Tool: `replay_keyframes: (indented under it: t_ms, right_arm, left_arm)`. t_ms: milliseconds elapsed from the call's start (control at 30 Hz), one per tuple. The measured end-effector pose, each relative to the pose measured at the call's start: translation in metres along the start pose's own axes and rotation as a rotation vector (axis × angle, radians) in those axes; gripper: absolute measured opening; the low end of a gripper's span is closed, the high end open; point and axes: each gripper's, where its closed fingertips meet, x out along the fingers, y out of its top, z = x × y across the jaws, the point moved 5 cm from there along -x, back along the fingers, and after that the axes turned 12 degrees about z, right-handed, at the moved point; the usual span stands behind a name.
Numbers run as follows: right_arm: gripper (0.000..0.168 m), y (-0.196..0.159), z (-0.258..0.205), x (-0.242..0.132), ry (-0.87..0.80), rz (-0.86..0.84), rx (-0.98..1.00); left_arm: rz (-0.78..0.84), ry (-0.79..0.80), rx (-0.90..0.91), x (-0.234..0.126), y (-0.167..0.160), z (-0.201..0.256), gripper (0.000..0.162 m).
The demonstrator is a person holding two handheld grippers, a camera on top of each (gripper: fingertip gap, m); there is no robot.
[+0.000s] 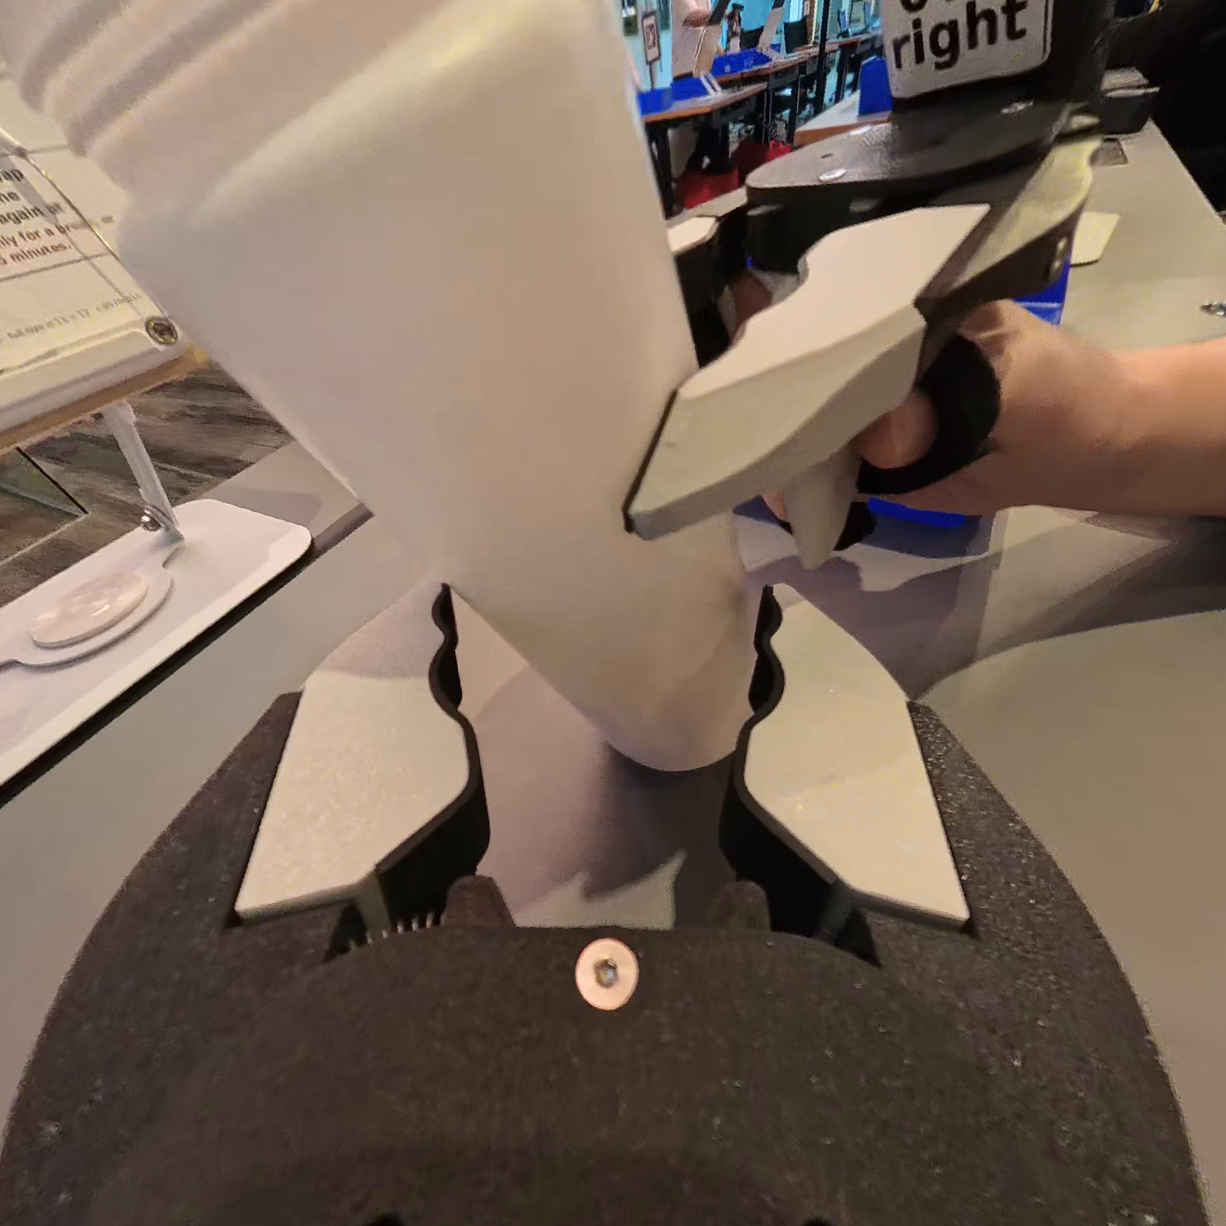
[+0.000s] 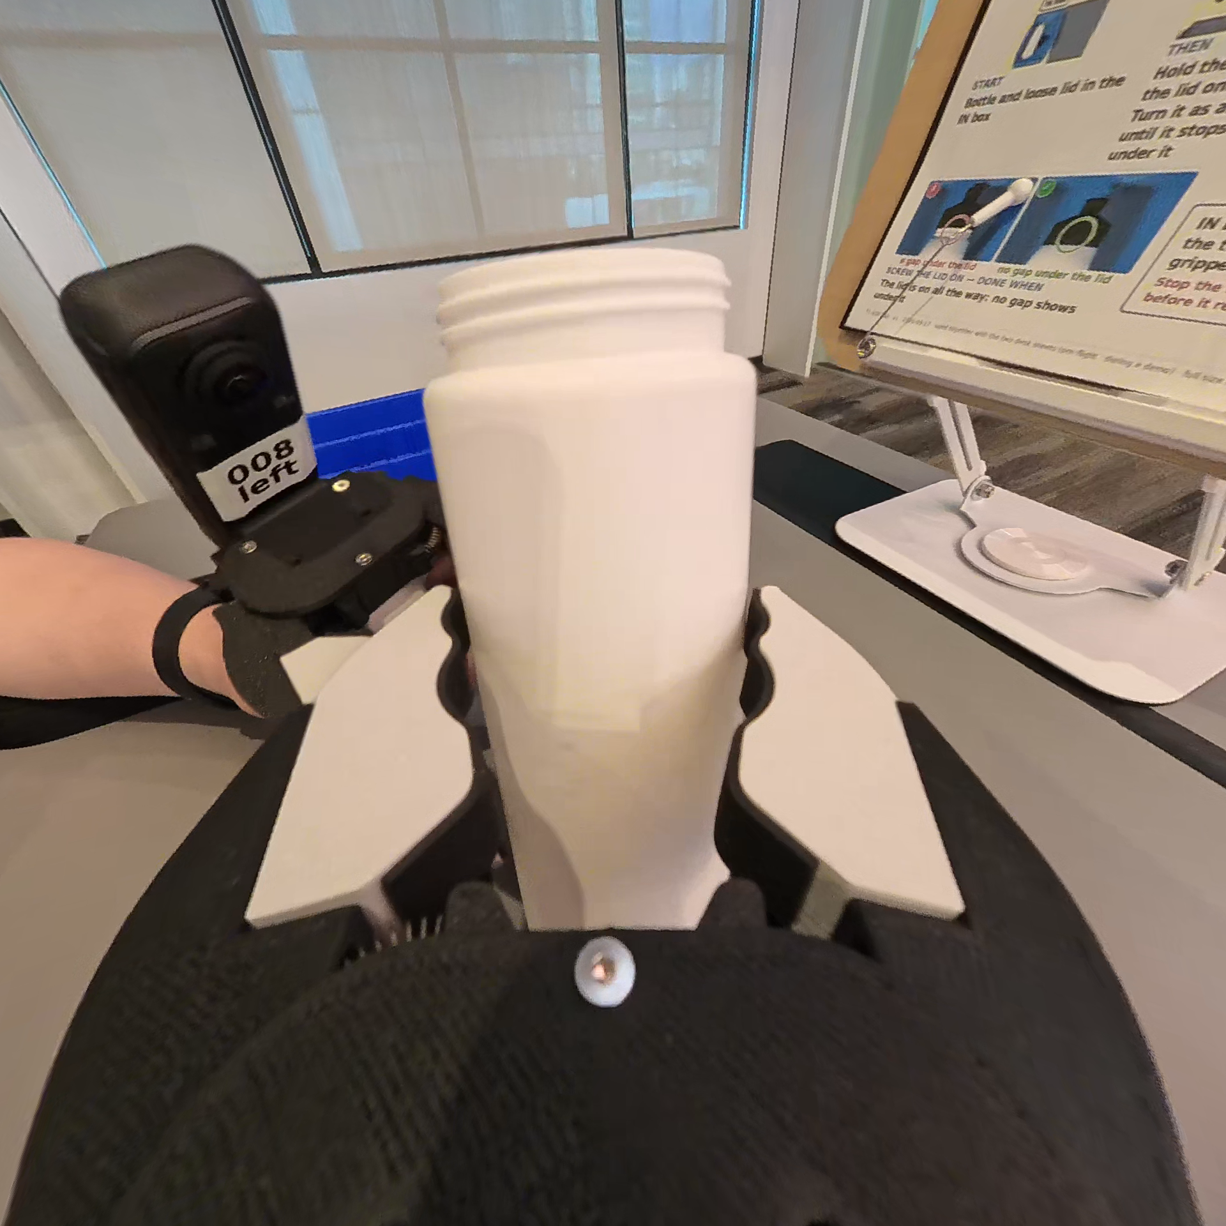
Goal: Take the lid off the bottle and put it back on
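Note:
A white bottle (image 2: 590, 531) with an open threaded neck and no lid stands upright between my right gripper's (image 2: 604, 610) fingers, which are shut on its lower body. In the left wrist view the bottle (image 1: 431, 332) leans to the upper left, blurred. Its base sits between the fingers of my left gripper (image 1: 604, 597). They are spread, and table shows between the left finger and the bottle. The right gripper's near finger (image 1: 783, 398) presses the bottle from the right. The left gripper's body (image 2: 318, 550) is just left of the bottle. No lid is in view.
An instruction board (image 2: 1061, 199) on a white stand (image 2: 1028, 584) is at the right of the grey table (image 2: 133, 796); it also shows in the left wrist view (image 1: 66, 265). A blue bin (image 2: 371, 431) sits behind the left gripper. A person's hand (image 1: 1061, 424) holds the right gripper.

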Motion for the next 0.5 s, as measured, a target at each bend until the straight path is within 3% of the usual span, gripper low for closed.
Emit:
replay_keyframes:
  t_ms: [300, 500]
  right_arm:
    - [0.081, 0.029, 0.002, -0.011, -0.048, -0.087, 0.007]
    - [0.081, 0.103, 0.018, -0.058, -0.160, -0.062, -0.006]
  left_arm:
    - [0.094, 0.038, -0.053, -0.006, 0.012, -0.007, 0.086]
    - [0.243, 0.032, -0.137, -0.016, 0.030, -0.011, 0.081]
